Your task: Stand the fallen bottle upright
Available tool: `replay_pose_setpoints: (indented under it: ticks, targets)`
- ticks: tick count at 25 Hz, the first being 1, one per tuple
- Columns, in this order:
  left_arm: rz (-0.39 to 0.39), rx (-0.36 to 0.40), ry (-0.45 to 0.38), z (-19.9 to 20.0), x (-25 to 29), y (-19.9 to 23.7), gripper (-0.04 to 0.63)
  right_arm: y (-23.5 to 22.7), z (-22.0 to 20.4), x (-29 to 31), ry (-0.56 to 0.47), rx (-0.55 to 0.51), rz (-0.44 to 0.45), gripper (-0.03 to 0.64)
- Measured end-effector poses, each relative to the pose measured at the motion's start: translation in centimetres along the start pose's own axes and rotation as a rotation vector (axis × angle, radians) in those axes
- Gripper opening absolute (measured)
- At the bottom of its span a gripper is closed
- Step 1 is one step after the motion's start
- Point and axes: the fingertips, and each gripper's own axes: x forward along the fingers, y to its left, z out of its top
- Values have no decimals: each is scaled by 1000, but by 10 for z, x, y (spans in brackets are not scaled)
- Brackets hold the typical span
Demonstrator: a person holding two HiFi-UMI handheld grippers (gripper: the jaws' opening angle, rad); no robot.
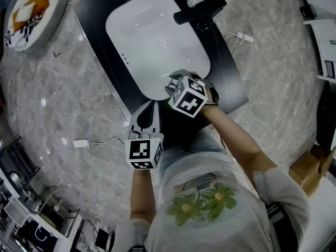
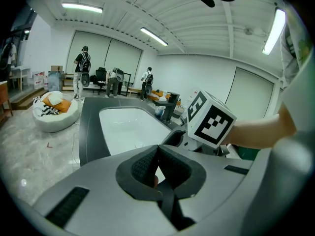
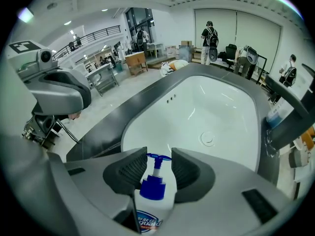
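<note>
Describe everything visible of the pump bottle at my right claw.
The pump bottle is white plastic with a blue collar and a blue pump head. A blue-printed label is partly visible. It is gripped between the jaws of the right claw and its body fills the gap. The nozzle end points toward the white basin. Its base is out of view.

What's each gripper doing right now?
Left gripper: jaws closed, nothing between them.
Right gripper: jaws closed on the bottle.

White basin (image 1: 152,35) wide open, black faucet (image 1: 200,10) standing at its far rim
</note>
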Motion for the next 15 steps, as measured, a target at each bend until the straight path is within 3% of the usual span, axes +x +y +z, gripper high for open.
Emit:
replay_pose_setpoints:
  ticks: [15]
  targets:
    - [18, 9, -24, -4, -19, -7, 17, 17, 8, -23, -64, -53, -42, 172]
